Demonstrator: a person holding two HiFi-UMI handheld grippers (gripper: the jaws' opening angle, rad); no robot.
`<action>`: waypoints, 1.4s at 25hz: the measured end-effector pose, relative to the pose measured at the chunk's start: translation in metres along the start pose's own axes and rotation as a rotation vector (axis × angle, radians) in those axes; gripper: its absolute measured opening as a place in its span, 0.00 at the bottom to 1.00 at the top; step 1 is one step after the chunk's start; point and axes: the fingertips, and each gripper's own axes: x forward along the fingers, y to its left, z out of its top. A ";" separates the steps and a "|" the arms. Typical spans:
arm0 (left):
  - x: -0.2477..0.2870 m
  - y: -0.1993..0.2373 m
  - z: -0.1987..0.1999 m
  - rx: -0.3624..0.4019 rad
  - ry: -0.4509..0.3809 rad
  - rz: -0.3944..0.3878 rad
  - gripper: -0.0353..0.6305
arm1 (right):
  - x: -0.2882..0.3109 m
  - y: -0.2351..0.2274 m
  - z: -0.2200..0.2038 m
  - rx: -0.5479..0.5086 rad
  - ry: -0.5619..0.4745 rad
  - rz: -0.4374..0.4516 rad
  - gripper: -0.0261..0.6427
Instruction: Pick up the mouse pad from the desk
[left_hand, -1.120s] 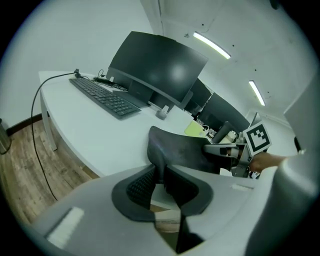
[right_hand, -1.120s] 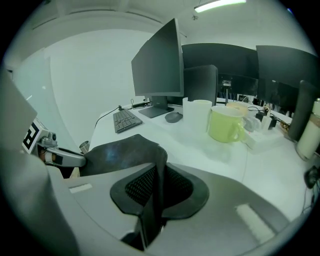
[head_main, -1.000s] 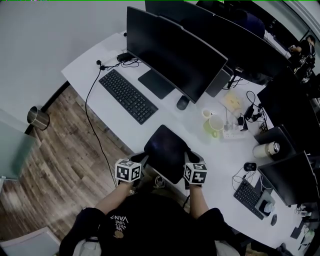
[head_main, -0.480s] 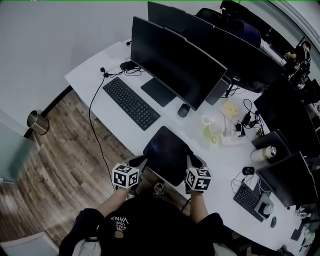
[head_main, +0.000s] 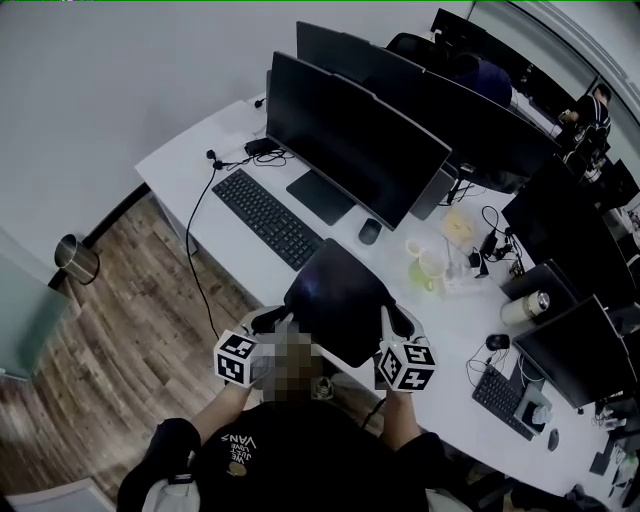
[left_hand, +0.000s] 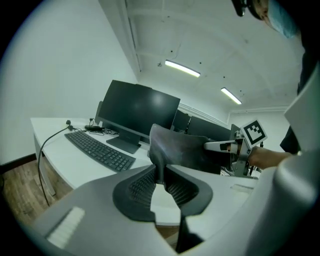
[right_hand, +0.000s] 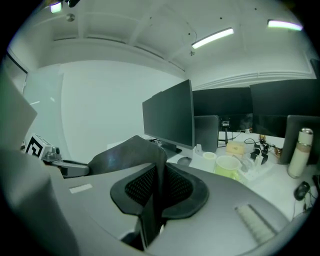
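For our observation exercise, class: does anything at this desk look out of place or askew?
Yes: the mouse pad is off the desk, held in the air and tilted. The left tongs and right tongs pinch its opposite edges, so it bows instead of lying flat. Nothing looks spilled or damaged.

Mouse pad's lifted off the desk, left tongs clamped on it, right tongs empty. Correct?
Not quite. The right tongs are not empty: the right gripper view shows them shut on one edge of the mouse pad. The rest holds: the left tongs are clamped on the opposite edge, and the pad is lifted off the desk.
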 end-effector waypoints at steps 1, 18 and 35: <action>-0.004 0.000 0.005 0.005 -0.014 -0.004 0.15 | -0.003 0.004 0.005 0.002 -0.017 0.002 0.12; -0.056 0.007 0.030 0.063 -0.098 -0.067 0.15 | -0.047 0.053 0.025 0.015 -0.134 -0.028 0.12; -0.067 0.004 0.009 0.079 -0.100 -0.131 0.14 | -0.065 0.064 -0.002 0.014 -0.134 -0.073 0.11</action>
